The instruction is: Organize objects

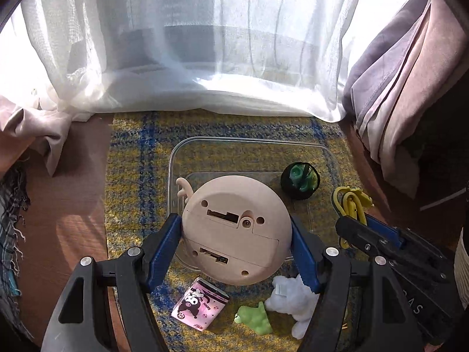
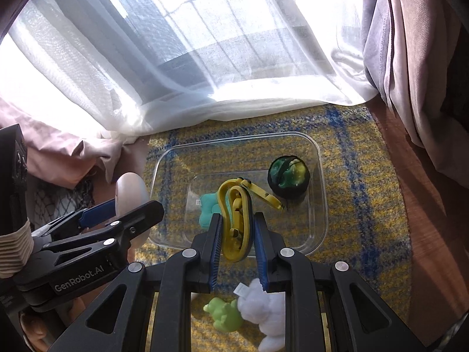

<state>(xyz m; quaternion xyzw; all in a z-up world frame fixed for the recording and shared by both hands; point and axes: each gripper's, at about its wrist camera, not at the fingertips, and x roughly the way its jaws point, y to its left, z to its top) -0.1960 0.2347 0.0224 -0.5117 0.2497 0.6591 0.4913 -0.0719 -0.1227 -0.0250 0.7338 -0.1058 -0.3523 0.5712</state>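
Where curtains (image 1: 205, 58) end, plaid rug (image 1: 132, 161).

L claw (image 1: 236, 245) clamped wide, R claw (image 2: 236, 231) clamped narrow, both angled down.

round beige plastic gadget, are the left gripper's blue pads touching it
Touching. The left wrist view shows the left gripper with both blue pads pressed against opposite edges of the round beige plastic gadget, no gap on either side.

A yellow rug (image 1: 132, 176) checked with blue lines carries a clear container (image 2: 321, 193), a pink tissue pack (image 1: 199, 308) and a green frog toy (image 2: 224, 314).
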